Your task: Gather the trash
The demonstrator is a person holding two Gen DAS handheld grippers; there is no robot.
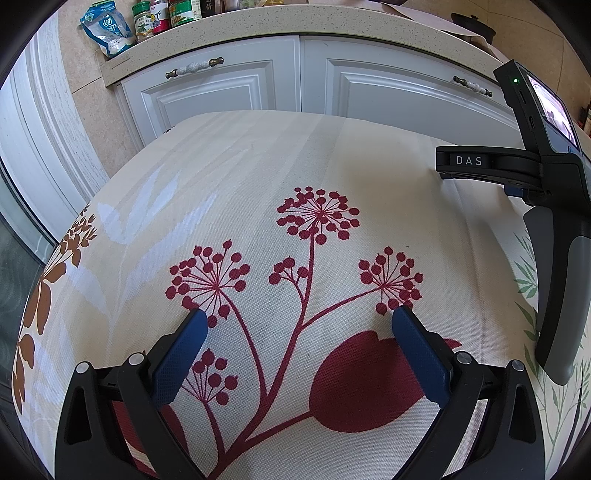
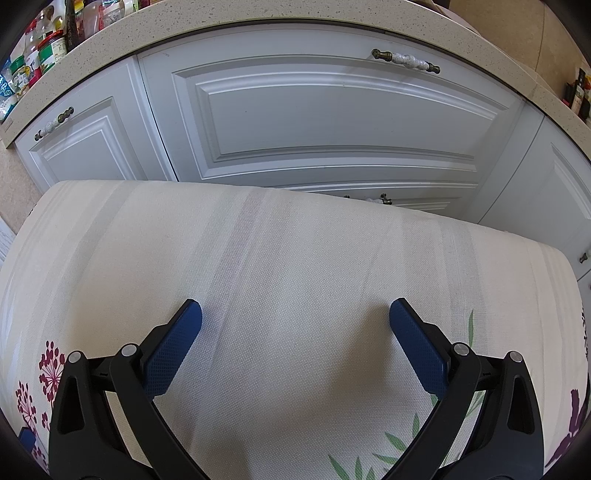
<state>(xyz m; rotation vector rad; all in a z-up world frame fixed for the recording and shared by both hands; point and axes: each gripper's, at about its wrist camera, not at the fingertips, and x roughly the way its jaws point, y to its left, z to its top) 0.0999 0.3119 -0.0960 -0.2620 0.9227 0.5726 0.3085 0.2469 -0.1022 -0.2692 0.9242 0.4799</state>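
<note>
No trash item shows in either view. My left gripper (image 1: 299, 314) hovers open over a tablecloth (image 1: 258, 177) printed with red flowers, and nothing lies between its blue fingers (image 1: 181, 354). At the right of the left wrist view, the grey handle of the right gripper (image 1: 554, 280) is seen from the side above the cloth. In the right wrist view my right gripper (image 2: 295, 305) stands open over a plain pale part of the same tablecloth (image 2: 295, 240), holding nothing.
White cabinet doors (image 2: 332, 110) with metal handles stand just beyond the table's far edge. On the speckled countertop (image 1: 258, 22) above them stand several jars (image 1: 147, 22) and a blue and white bag (image 1: 109, 31). A tiled floor (image 1: 96, 122) lies to the left.
</note>
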